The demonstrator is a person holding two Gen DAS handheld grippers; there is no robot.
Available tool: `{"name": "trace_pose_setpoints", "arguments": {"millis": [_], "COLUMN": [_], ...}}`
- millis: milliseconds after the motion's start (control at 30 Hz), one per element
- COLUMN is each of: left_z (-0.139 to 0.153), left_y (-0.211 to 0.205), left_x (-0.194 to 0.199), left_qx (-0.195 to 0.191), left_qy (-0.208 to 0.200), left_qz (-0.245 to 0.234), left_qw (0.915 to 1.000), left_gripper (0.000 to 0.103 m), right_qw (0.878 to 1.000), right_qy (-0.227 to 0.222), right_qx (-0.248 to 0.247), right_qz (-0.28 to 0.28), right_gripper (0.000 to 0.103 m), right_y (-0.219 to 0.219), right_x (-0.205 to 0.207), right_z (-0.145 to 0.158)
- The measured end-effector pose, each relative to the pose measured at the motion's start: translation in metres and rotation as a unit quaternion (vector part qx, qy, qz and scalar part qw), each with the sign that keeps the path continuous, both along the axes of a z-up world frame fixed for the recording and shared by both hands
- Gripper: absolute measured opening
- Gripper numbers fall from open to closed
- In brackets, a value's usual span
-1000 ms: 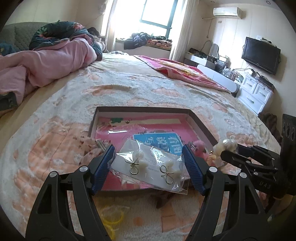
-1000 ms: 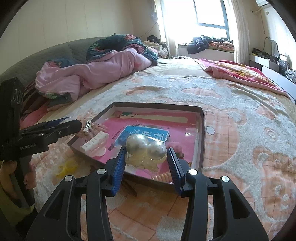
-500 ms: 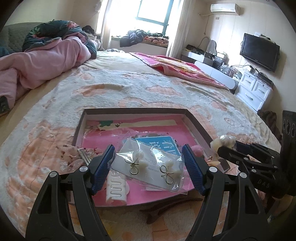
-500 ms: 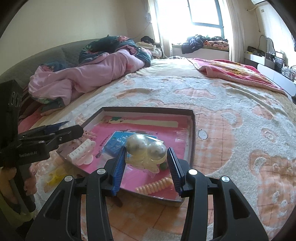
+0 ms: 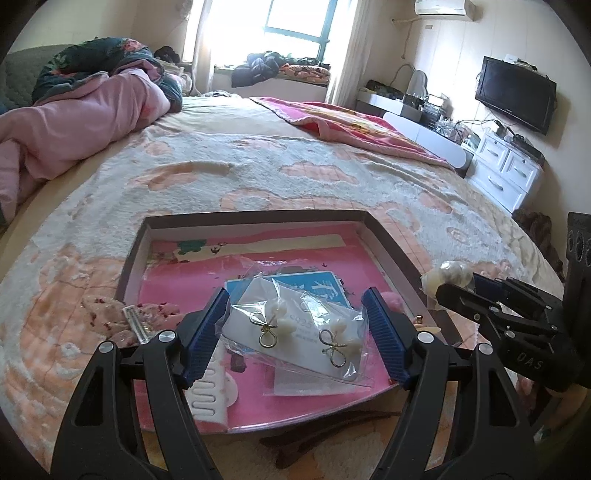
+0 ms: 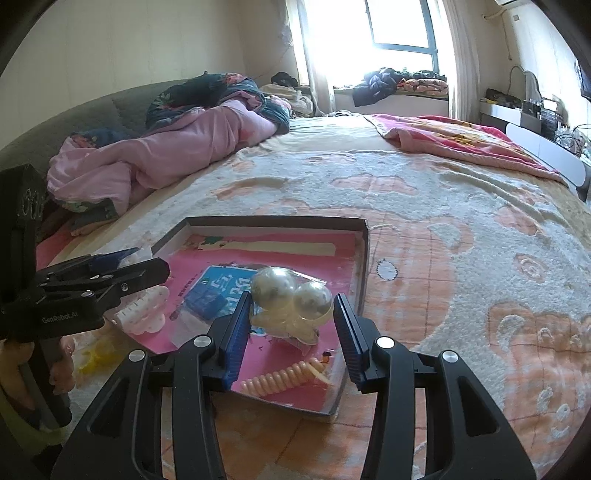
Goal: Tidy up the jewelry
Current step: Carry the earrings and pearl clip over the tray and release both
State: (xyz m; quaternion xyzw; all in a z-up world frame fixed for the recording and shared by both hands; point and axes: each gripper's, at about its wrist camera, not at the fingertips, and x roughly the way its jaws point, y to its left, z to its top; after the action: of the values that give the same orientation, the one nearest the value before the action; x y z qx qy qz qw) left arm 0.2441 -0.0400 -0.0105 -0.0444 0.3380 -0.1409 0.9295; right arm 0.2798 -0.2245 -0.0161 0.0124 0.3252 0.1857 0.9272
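The left claw is closed on a clear packet of earrings, its blue pads pressed to the packet's two side edges; the packet holds a white card with two gold bow-shaped earrings and hangs above the near half of a shallow tray lying on the bed. The right claw grips a clear bag with two large pearl balls, the pads set against either side, and it too is held over the tray's near right part.

The tray has a dark rim and a pink floor; on that floor lie a blue card, a white hair clip at the left, a peach spiral hair tie near the front edge, and an empty clear bag behind the earrings; these fill most of the near half under both claws, while the far half is mostly bare. Just outside the tray's left edge a pink flowered piece and a small metal clip rest on the blanket; a dark hair claw lies before the front rim, and something yellow sits left of it.

Farther off are a pink quilt, a red blanket, a window, a television and white drawers.
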Motion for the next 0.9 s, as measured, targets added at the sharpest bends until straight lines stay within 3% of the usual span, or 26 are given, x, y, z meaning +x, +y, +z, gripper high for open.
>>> {"name": "trace_pose_setpoints", "arguments": {"millis": [900], "left_z": [-0.036], "left_y": [-0.039], "left_x": [0.05], "left_qx": [0.013], "left_qy": [0.053], "left_qz": [-0.033], "left_qw": [0.998], "left_gripper": [0.065], "right_qw": [1.0], "right_qy": [0.023], "right_qx": [-0.018], "right_qz": [-0.005], "right_gripper": [0.043], "right_y": [-0.005], "right_x": [0.014], "right_z": [-0.031]}}
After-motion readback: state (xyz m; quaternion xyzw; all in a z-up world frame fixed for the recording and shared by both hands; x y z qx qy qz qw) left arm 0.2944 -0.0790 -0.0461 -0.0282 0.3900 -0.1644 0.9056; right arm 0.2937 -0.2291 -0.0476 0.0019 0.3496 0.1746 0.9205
